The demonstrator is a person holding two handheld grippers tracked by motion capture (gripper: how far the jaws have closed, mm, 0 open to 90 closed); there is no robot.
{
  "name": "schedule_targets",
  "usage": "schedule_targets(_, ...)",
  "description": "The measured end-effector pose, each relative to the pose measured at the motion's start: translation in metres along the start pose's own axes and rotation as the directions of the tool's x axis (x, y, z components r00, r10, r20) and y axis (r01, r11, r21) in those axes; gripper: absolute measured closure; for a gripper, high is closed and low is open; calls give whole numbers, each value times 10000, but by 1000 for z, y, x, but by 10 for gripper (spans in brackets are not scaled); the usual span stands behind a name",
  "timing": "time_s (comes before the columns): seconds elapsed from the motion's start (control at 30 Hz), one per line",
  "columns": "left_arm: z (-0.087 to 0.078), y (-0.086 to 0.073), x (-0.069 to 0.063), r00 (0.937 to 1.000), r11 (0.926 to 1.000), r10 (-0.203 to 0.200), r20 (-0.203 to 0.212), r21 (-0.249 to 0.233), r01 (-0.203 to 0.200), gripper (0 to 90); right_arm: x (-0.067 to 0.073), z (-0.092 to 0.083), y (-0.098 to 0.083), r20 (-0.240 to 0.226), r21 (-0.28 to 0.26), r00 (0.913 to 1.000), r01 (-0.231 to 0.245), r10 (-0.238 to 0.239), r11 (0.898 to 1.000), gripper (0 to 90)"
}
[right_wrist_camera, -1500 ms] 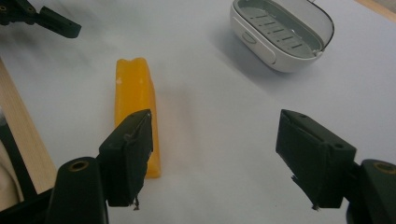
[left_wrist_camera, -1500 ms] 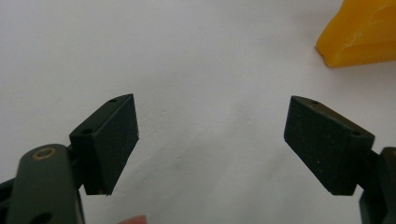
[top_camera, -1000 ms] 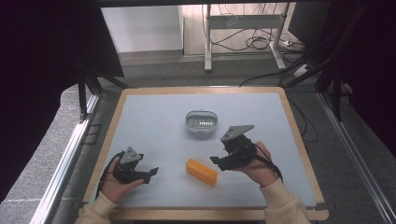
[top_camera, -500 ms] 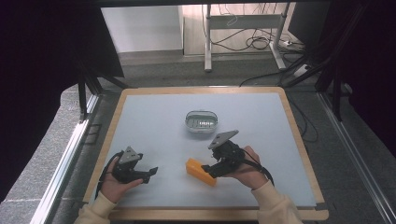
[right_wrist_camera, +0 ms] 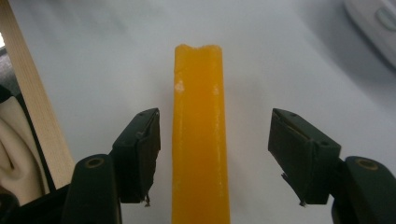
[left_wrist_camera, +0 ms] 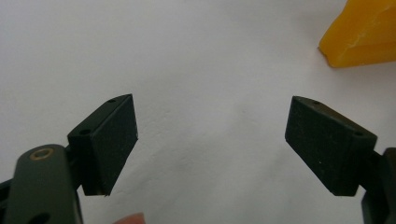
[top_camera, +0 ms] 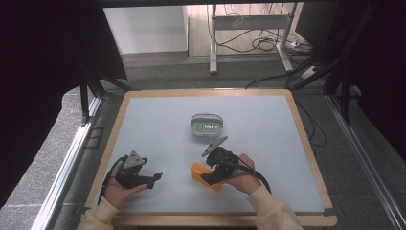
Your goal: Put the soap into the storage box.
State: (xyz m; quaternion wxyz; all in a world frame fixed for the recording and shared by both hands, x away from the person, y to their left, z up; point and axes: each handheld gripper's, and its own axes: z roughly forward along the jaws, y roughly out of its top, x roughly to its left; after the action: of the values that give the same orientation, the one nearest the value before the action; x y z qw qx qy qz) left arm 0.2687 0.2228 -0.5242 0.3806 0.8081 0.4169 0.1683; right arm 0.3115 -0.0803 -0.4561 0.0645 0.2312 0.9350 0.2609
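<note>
Orange and waxy-looking, the block [top_camera: 205,175] lies flat on the pale grey tabletop [top_camera: 158,124] near the person's edge, a little right of the middle; the right gripper [top_camera: 209,178] sits over its near end, and in the right gripper view the block [right_wrist_camera: 200,140] runs straight up between the two black jaws; those jaws have just been closing, yet a gap shows on the right and only a sliver on the left, so the pads do not press on it; its far end looks chipped; the right hand [top_camera: 242,172] grips the tool from behind, a cream sleeve [top_camera: 275,211] trailing off the front edge. To the left, well apart from the block, the left gripper [top_camera: 154,178] rests low over bare table in the left hand [top_camera: 119,189], jaws spread wide with nothing between them; in the left gripper view a corner of the block [left_wrist_camera: 362,32] shows at the upper right, beyond the pads. Farther back, near the table's middle, stands a small oval white case [top_camera: 207,125] with a clear lid; beyond it the wooden rim [top_camera: 206,92], then grey floor with a metal frame [top_camera: 249,21] and loose cables [top_camera: 268,45].
</note>
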Motion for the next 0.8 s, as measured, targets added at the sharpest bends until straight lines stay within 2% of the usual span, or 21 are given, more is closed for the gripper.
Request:
schedule_targets(0.33,1,0,0,10000,10000,73,-17,32,-73,168,3,17,5,-27,731,10000,12,-10,9973,440)
schedule_targets(0.37,1,0,0,9999,9999,99,-28,45,-99,167,5,22,6,85,1042,9999,91,-100,9945,454)
schedule_targets(0.53,1,0,0,9999,9999,131,-38,44,-131,167,5,30,6,36,1489,9999,118,-124,9888,488)
schedule_targets(0.63,1,-1,0,9999,9999,152,-42,73,-152,166,5,37,6,-30,1889,9999,112,-108,9819,559)
schedule_targets(0.8,1,-1,0,9998,9998,178,-56,73,-178,165,7,43,5,-52,2208,9997,237,-231,9750,609)
